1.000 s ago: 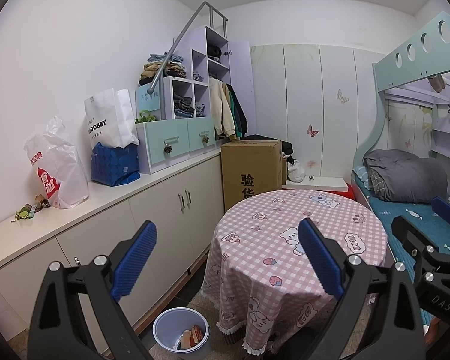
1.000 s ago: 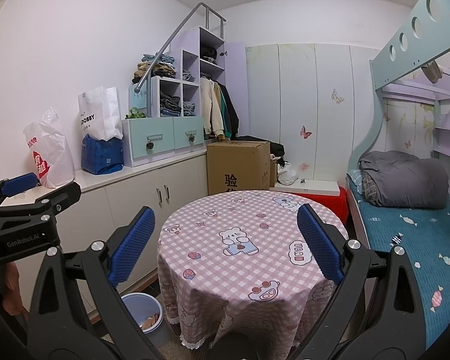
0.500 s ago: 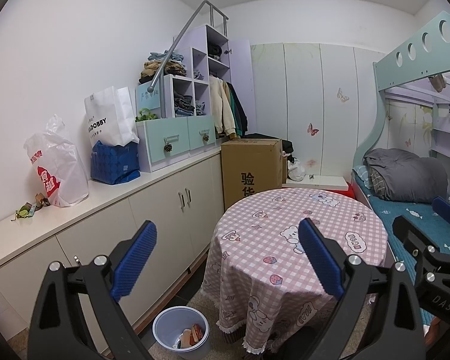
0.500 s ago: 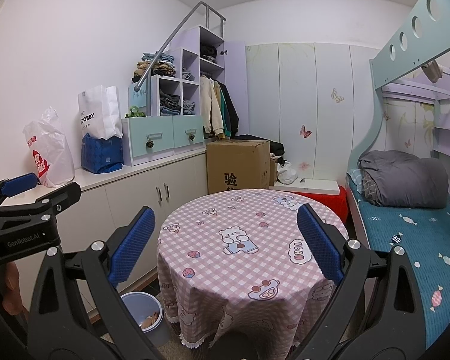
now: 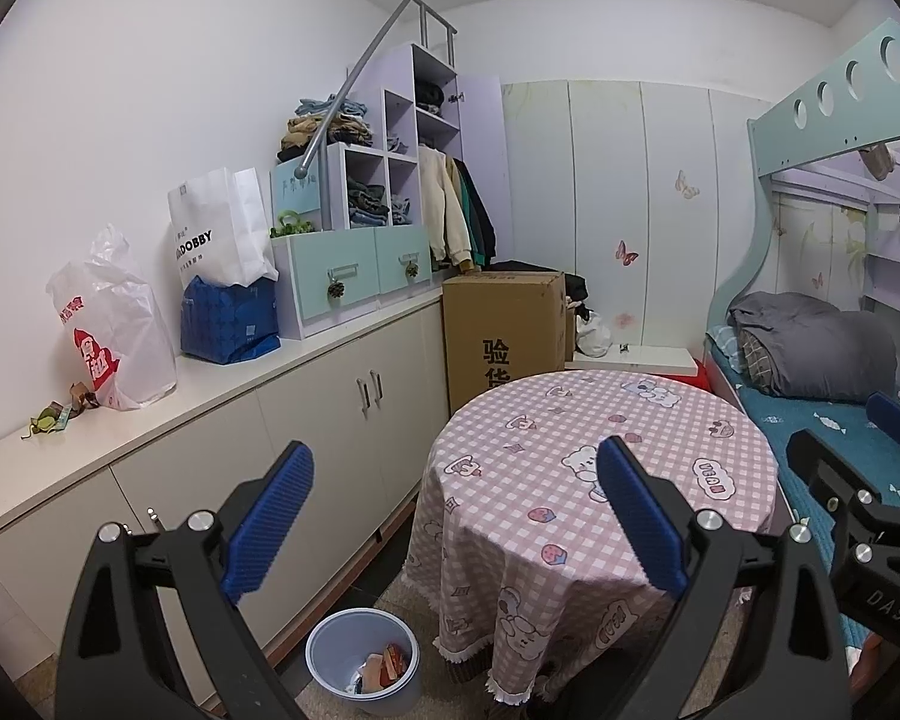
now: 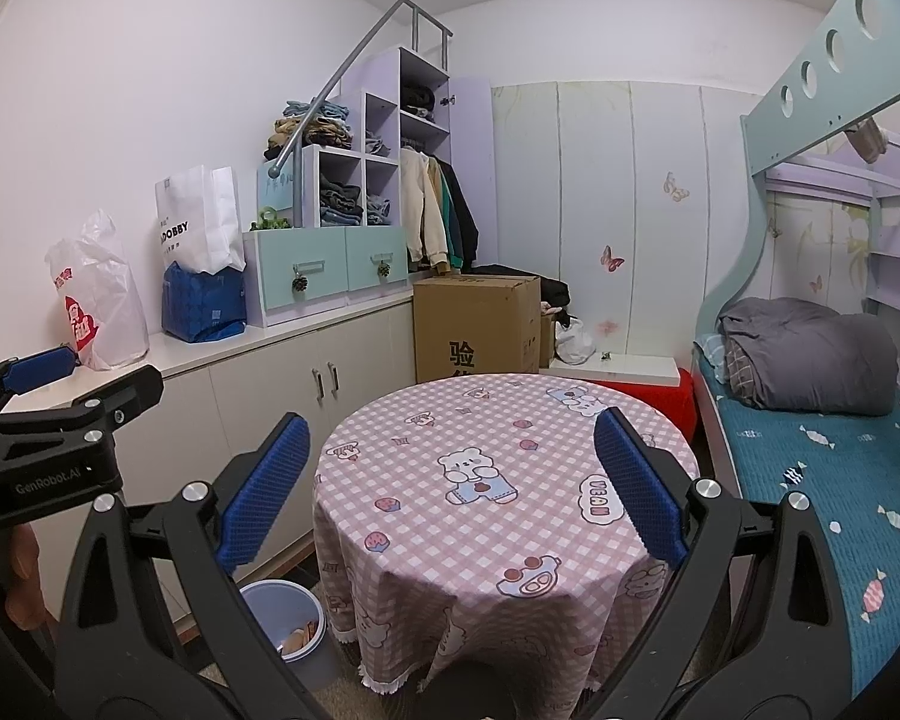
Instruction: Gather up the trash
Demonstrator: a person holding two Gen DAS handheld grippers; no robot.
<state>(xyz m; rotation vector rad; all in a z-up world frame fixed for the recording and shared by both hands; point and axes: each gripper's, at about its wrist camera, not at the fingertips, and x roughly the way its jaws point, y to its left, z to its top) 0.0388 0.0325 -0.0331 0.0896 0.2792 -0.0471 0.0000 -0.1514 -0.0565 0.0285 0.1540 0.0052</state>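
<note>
Layout around the round table (image 5: 600,450)

Left of the table, on the floor at its foot, stands the waste bin (image 5: 363,660), with wrappers (image 5: 381,663) inside it. Further left of the table runs a long cabinet (image 5: 306,396) along the wall; on its top, from near to far, sit a plastic bag (image 5: 111,324), a paper bag (image 5: 219,228) on a wrapped bundle (image 5: 228,321), then a drawer unit (image 5: 354,270) with shelves (image 5: 384,180) above. Behind the table stands a cardboard box (image 5: 501,330), just beside the cabinet's far end. Right of the table lies the bunk bed (image 6: 822,456), a folded quilt (image 6: 810,354) on its mattress.
</note>
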